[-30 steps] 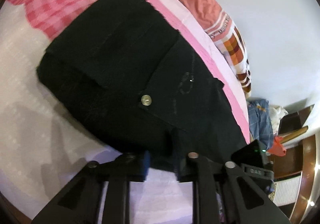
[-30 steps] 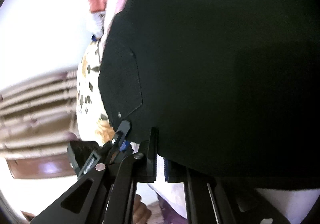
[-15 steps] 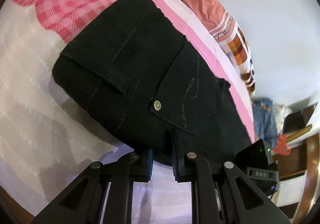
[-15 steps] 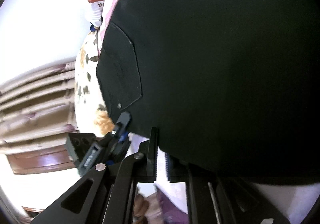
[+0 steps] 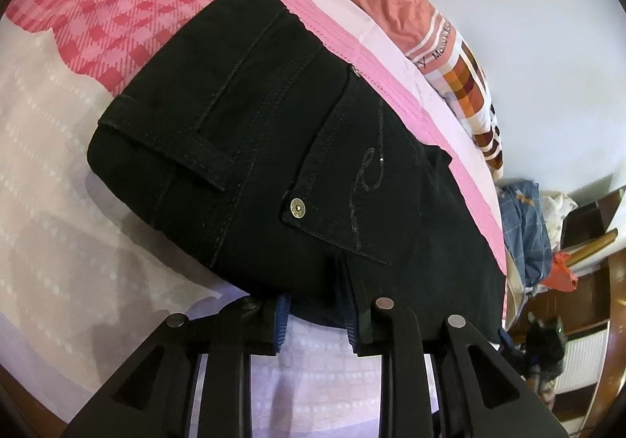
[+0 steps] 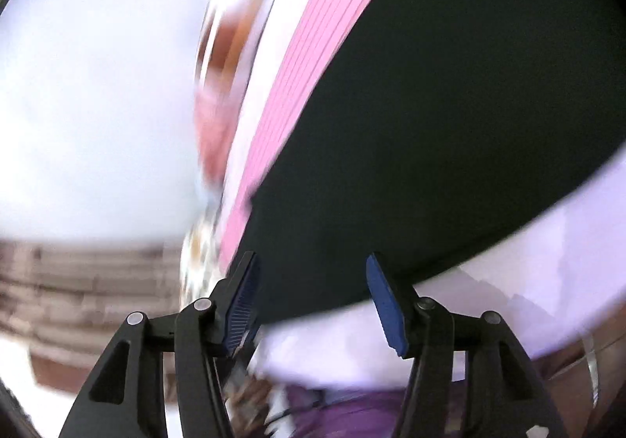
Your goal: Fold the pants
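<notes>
The black pants (image 5: 274, 148) lie folded in a thick bundle on the pink and white bedspread (image 5: 54, 179), back pocket and a brass rivet (image 5: 296, 208) facing up. My left gripper (image 5: 317, 314) is open, its blue pads at the near edge of the bundle, with cloth between the jaws. My right gripper (image 6: 313, 301) is open wide, its blue pads (image 6: 385, 305) at the near edge of the pants (image 6: 450, 125). The right wrist view is blurred by motion.
Orange and checked bedding (image 5: 430, 31) lies at the far side of the bed by a white wall. Blue clothes (image 5: 524, 226) and wooden furniture (image 5: 587, 242) stand at the right. The right wrist view shows the bed edge and a wooden slatted piece (image 6: 78, 281).
Both grippers were shut on the edge of the pants and have opened. The pants have come down flat on the bed. The right gripper has swung sharply.
</notes>
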The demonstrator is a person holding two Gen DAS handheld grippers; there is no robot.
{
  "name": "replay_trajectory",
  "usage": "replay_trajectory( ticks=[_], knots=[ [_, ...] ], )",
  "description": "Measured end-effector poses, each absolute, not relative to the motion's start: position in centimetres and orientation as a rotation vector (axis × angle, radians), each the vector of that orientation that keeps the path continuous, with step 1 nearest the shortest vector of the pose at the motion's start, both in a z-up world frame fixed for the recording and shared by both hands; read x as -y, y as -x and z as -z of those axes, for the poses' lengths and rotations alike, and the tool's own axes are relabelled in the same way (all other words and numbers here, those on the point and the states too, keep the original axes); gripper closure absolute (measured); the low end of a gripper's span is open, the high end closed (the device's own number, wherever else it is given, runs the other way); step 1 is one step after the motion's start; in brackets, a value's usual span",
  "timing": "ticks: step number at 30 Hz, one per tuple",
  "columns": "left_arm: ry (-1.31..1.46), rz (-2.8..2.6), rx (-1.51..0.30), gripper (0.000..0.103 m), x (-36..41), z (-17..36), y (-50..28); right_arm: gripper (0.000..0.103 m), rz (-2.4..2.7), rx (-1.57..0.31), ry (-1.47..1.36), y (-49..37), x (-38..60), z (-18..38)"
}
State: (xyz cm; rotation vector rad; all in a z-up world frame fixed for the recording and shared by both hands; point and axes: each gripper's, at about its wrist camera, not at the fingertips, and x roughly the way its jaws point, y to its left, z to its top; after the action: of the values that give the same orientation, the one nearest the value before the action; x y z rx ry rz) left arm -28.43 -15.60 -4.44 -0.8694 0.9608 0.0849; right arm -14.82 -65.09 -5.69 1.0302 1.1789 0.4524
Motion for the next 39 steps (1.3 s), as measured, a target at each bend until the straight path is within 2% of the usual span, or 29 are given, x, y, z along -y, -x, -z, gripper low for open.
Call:
replay_trajectory(
  ticks=[3,7,10,23,24,27,28,33,39],
  knots=[
    [0.872,-0.092,-0.966,0.077,15.6,4.4,28.3,0.048,-0.267,-1.125,-1.102,16.4,75.1,7.6],
    [0.861,-0.112,-0.977,0.077,15.8,4.3,28.1,0.048,-0.192,-0.961,-1.284,19.9,82.0,8.0],
    [0.840,-0.126,-0.984,0.077,16.1,4.2,27.9,0.048,-0.246,-0.900,-1.291,20.1,82.9,7.2],
    [0.818,-0.173,-0.995,0.074,16.6,4.0,27.3,0.052,-0.261,-0.938,-1.295,17.5,81.8,9.9],
    [0.814,-0.173,-0.994,0.074,16.6,4.0,27.3,0.055,-0.258,-0.933,-1.298,17.4,81.7,9.9],
    [0.811,-0.169,-0.986,0.070,16.7,4.0,27.2,0.092,-0.208,-0.980,-1.223,17.0,81.2,10.2],
    [0.812,-0.166,-0.983,0.067,16.8,3.9,27.2,0.095,-0.200,-0.983,-1.226,16.8,81.1,10.5],
    [0.816,-0.134,-0.968,0.052,17.1,3.7,26.9,0.099,-0.105,-0.969,-1.049,16.9,80.1,8.1],
    [0.715,-0.098,-0.975,0.035,18.5,3.2,26.1,0.100,-0.024,-0.960,-1.016,18.4,81.6,7.1]
  ],
)
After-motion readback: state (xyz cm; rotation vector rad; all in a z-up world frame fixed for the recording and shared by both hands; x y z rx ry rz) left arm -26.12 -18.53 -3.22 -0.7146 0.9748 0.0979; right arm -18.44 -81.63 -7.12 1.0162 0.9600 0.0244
